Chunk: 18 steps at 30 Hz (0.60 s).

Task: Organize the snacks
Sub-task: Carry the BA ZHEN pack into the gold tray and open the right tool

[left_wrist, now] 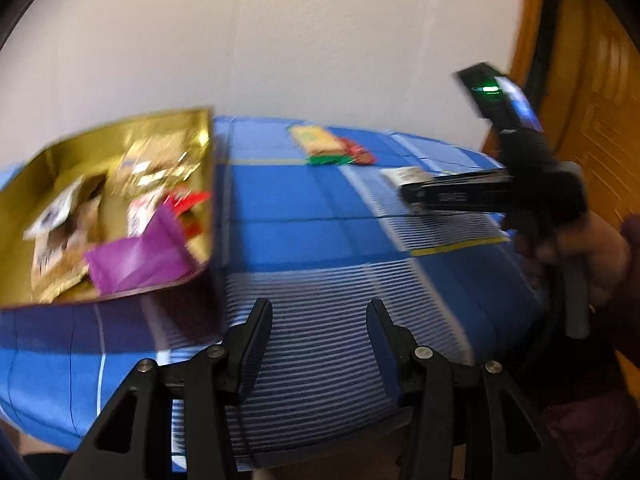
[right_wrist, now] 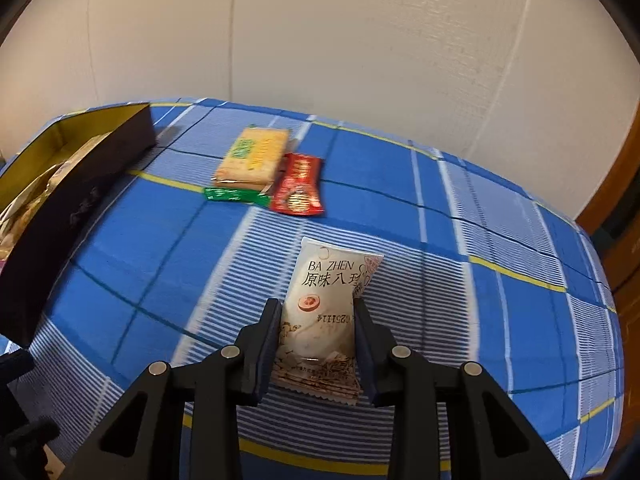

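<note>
My right gripper [right_wrist: 317,312] is shut on a white BA ZHEN snack packet [right_wrist: 324,312] and holds it above the blue checked tablecloth [right_wrist: 500,240]. It shows from the side in the left wrist view [left_wrist: 412,190], with the white packet [left_wrist: 404,176] at its tip. My left gripper [left_wrist: 320,316] is open and empty above the cloth, right of a gold-lined box [left_wrist: 24,184] that holds several snack packets, with a purple one [left_wrist: 140,258] in front. A yellow cracker pack [right_wrist: 252,156], a green bar [right_wrist: 236,195] and a red packet [right_wrist: 298,184] lie together at the table's far side.
The box's dark outer wall [right_wrist: 76,204] stands at the left in the right wrist view. A white wall [right_wrist: 320,40] lies behind the table. A wooden door [left_wrist: 600,112] is at the right. The person's hand [left_wrist: 580,248] grips the right gripper's handle.
</note>
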Each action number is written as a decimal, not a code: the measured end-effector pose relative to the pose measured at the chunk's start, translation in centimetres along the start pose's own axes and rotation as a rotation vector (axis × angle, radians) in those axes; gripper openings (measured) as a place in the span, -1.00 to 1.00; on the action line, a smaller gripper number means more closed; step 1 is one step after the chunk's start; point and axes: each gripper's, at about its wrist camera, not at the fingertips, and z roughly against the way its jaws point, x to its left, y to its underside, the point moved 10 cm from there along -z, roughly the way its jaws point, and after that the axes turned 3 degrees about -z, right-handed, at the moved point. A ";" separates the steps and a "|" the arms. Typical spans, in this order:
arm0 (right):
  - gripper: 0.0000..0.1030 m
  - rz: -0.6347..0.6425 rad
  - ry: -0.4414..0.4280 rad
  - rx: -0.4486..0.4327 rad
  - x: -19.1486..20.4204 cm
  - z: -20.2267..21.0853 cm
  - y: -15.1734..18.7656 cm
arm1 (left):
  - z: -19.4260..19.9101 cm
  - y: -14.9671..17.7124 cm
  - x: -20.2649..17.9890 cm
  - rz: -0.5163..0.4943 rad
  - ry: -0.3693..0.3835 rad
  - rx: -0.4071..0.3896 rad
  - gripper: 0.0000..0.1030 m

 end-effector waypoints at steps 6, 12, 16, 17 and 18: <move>-0.32 0.048 -0.094 -0.028 3.7 1.5 -1.7 | 0.3 0.0 0.3 0.017 -0.008 -0.011 0.07; -0.32 0.184 -0.288 -0.054 10.1 4.8 -4.2 | -0.1 -0.1 0.2 0.017 -0.002 -0.013 0.13; -0.32 0.313 -0.395 -0.057 15.6 6.6 -5.3 | 0.2 0.0 0.2 0.027 0.006 -0.015 0.13; -0.32 0.337 -0.417 -0.055 16.8 6.9 -5.6 | 0.3 0.0 0.3 0.028 0.006 -0.015 0.13; -0.32 0.350 -0.427 -0.055 17.5 7.0 -5.7 | 0.3 0.0 0.3 0.032 0.007 -0.016 0.13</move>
